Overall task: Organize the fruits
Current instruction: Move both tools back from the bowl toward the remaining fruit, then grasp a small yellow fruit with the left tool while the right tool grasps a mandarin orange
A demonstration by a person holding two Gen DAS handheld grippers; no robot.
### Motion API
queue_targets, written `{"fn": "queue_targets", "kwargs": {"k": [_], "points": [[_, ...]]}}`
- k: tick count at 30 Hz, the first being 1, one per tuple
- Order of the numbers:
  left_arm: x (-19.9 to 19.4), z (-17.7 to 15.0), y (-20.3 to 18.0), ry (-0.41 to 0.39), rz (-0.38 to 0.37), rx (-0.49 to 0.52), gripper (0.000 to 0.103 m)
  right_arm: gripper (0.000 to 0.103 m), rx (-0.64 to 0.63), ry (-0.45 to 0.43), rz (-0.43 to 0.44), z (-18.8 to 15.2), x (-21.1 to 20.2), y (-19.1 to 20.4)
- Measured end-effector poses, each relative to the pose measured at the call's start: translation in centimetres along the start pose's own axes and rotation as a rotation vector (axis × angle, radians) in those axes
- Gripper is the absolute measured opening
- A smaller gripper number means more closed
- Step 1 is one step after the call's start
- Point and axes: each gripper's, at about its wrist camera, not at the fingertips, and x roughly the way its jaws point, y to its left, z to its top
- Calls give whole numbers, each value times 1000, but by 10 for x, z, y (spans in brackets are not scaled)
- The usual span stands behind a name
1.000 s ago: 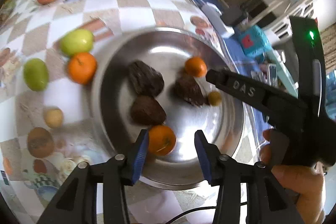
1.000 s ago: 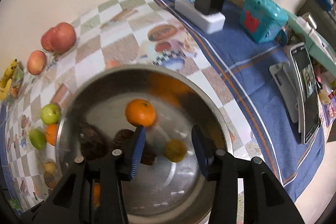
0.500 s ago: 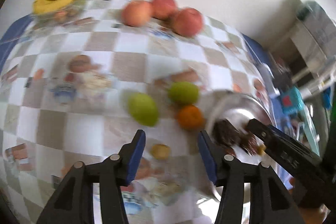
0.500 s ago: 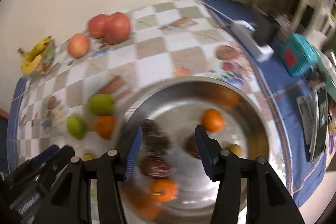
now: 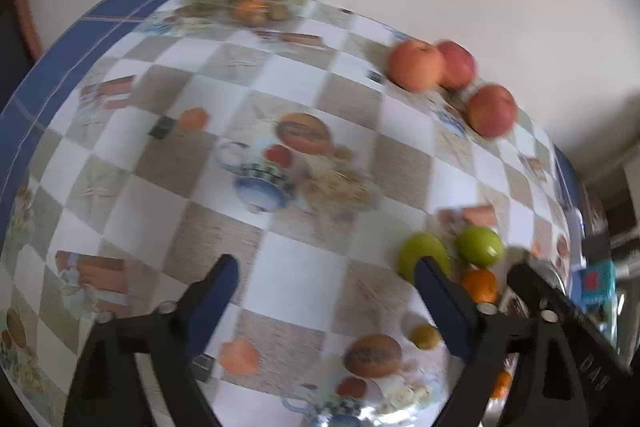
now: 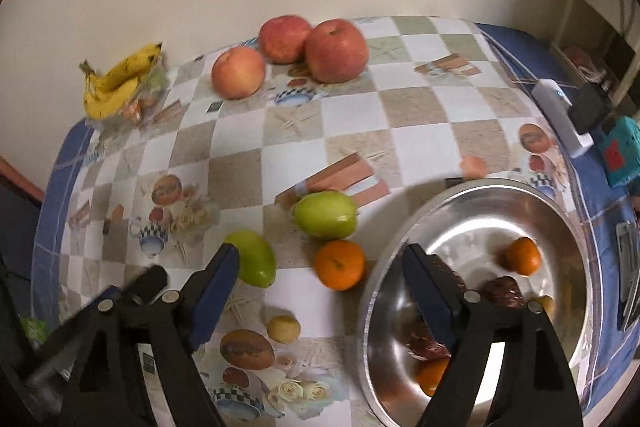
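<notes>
Right now both of your grippers hang over the table (image 6: 288, 147) with its checkered cloth, and neither has hold of anything. Your left gripper (image 5: 326, 291) has its jaws opening wide over bare cloth, with nothing between its blue pads. Your right gripper (image 6: 320, 291) is likewise opening; an orange (image 6: 339, 270) on the cloth and a small yellow fruit (image 6: 283, 328) below it show through the gap, but the pads touch neither. Just left of that orange lies one green fruit (image 6: 256, 258), partly behind your right gripper's left finger, and a second green fruit (image 6: 325, 215) sits just above the orange. The steel bowl (image 6: 560, 211) stands at the right, close beside the orange, and holds another orange (image 6: 522, 255), dark brown fruits (image 6: 503, 291), a small yellow one near its right wall and one more orange low down behind the right finger. Three red apples (image 6: 336, 51) cluster near the wall at the far edge, touching one another. A bunch of bananas (image 6: 116, 83) rests on a clear dish in the far left corner, well apart from the bowl.
</notes>
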Motion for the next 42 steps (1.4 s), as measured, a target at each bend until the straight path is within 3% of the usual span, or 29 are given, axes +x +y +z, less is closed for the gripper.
{"fn": "queue_targets", "kwargs": {"k": [2,11,17,22,24,25,29,34,38,42], "points": [[3,3,8,-13,34,-20,103,95,-10,-4,7,-2,4,2],[5,3,8,-56,117,9,103,96,-17,5,-4,-7,21,1],[7,-3,-5,-55,70,36,103,96,-36,-9,18,-1,20,-6],[17,-15,-22,15,49,77,102,95,-29,-27,15,7,17,-23],[22,-21,-26,53,13,66,101,88,-43,-34,15,10,16,-27],[25,-23,-28,72,-18,55,100,79,-55,-32,19,11,16,-27],[35,-38,-45,155,-121,69,88,67,-102,-3,51,10,21,-23],[40,-53,-70,205,-173,138,80,58,-146,42,38,4,30,-15],[45,-57,-81,237,-218,157,58,53,-169,62,12,1,37,-13],[51,-59,-85,248,-211,168,49,52,-185,60,-2,1,37,-12]]}}
